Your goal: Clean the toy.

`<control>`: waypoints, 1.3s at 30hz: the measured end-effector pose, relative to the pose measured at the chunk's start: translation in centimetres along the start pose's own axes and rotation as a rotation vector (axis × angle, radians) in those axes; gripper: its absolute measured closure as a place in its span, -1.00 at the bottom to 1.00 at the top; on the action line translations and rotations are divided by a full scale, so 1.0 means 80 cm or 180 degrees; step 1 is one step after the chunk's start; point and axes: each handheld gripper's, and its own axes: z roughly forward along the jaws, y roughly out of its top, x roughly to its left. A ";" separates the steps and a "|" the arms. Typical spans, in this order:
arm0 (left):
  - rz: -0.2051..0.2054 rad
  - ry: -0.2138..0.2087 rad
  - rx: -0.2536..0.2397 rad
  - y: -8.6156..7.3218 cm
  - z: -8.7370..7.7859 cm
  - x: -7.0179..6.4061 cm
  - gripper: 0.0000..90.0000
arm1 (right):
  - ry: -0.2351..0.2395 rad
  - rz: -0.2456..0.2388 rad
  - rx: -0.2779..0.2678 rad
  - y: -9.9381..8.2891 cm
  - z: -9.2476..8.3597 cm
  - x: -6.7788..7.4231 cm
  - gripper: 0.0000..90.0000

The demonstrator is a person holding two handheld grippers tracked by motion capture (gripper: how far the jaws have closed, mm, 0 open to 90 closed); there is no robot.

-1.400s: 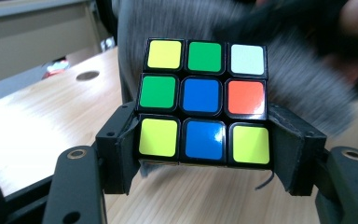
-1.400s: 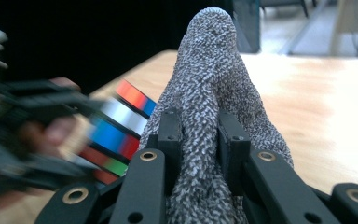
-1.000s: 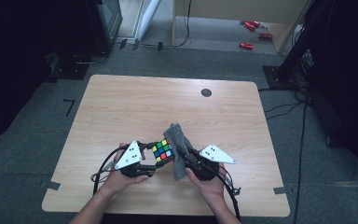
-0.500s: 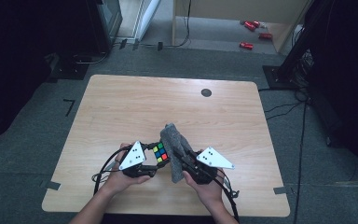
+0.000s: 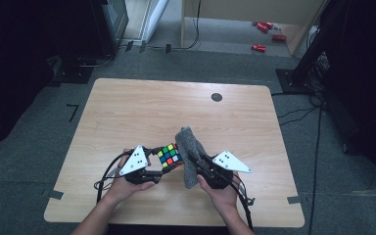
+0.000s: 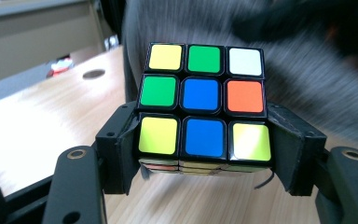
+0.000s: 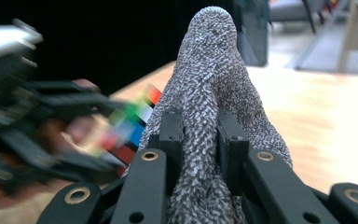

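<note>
The left gripper [image 5: 162,164] is clamping a cube [image 5: 169,154], with its two pads pressing on opposite sides of the bottom layer; in the left gripper view the cube [image 6: 204,105] is sitting upright between the jaws, showing a face of yellow, green, white, blue and orange squares. The right gripper [image 5: 196,162] is pinching a grey cloth [image 5: 190,154], and in the right gripper view the cloth [image 7: 212,93] is rising as a bunched wad out of the nearly closed jaws. Both items are being held above the near part of the table [image 5: 142,107], between the person's two hands. The cloth is lying against the right side of the cube, and in the left gripper view it is filling the background directly behind the cube.
</note>
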 end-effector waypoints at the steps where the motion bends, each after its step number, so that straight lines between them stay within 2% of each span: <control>1: 0.0016 -0.0010 0.0025 -0.001 0.002 -0.002 -0.23 | 0.0048 -0.0031 -0.0036 0.002 -0.001 0.005 0.70; 5: 0.0063 -0.0038 0.0010 0.002 0.004 -0.008 -0.23 | 0.0130 -0.0133 -0.0011 0.001 0.002 0.016 0.70; 8: 0.0029 -0.0073 -0.0073 0.003 0.000 -0.006 -0.23 | 0.0151 -0.0052 0.0005 -0.002 0.003 0.009 0.70; 11: -0.0043 -0.0091 -0.0225 0.009 -0.009 -0.002 -0.23 | 0.0062 0.0047 0.0110 -0.006 0.006 -0.003 0.70; 14: -0.0111 -0.0114 -0.0289 0.010 -0.013 0.002 -0.23 | -0.0076 0.0087 0.0233 -0.010 0.010 -0.014 0.70; 17: -0.0096 -0.0058 -0.0201 0.008 -0.010 0.004 -0.23 | -0.0101 0.0109 0.0157 -0.005 0.005 -0.015 0.70; 20: -0.0032 -0.0020 -0.0038 0.003 -0.002 0.001 -0.23 | 0.0016 0.0052 0.0005 0.004 -0.002 -0.004 0.70; 22: 0.0002 -0.0042 0.0010 0.002 0.003 -0.003 -0.23 | 0.0106 -0.0019 -0.0046 0.007 -0.004 0.005 0.70; 25: 0.0045 -0.0047 0.0006 0.004 0.004 -0.008 -0.23 | 0.0154 -0.0100 0.0013 0.003 0.001 0.013 0.70; 28: 0.0017 -0.0073 -0.0043 0.003 0.001 -0.006 -0.23 | 0.0158 0.0049 0.0025 -0.003 0.003 0.007 0.70; 30: -0.0056 -0.0096 -0.0140 0.005 -0.003 -0.003 -0.23 | 0.0082 0.0049 0.0082 -0.007 0.006 0.002 0.70; 34: -0.0113 -0.0095 -0.0212 0.006 -0.008 0.002 -0.23 | -0.0067 0.0065 0.0231 -0.011 0.011 -0.010 0.70; 36: -0.0111 -0.0041 -0.0144 0.005 -0.006 0.004 -0.23 | -0.0118 0.0076 0.0210 -0.009 0.009 -0.012 0.70; 38: -0.0071 0.0017 -0.0006 0.003 -0.002 0.004 -0.23 | -0.0096 0.0069 0.0136 -0.004 0.004 -0.009 0.70; 39: -0.0064 0.0026 0.0183 0.002 0.005 0.003 -0.23 | -0.0071 0.0048 0.0097 -0.001 0.002 -0.006 0.70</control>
